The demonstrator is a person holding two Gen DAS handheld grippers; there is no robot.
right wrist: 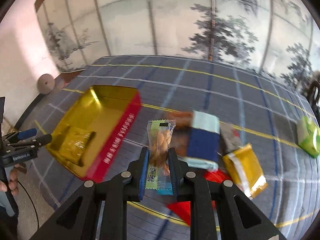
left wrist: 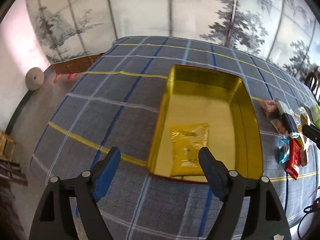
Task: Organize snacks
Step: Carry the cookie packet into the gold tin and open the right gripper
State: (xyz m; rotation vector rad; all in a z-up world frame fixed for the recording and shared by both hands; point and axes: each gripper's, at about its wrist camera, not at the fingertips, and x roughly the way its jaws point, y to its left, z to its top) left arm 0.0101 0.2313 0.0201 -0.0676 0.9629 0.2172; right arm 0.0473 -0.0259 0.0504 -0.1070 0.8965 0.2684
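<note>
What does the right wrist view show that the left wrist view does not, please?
Only the right wrist view shows the right tool shut on a clear snack packet, the tin's red outer wall and a green packet. Only the left wrist view shows the left tool from behind, open with nothing between its fingers. Both show the gold tin holding one yellow packet and loose snacks on the plaid cloth.
</note>
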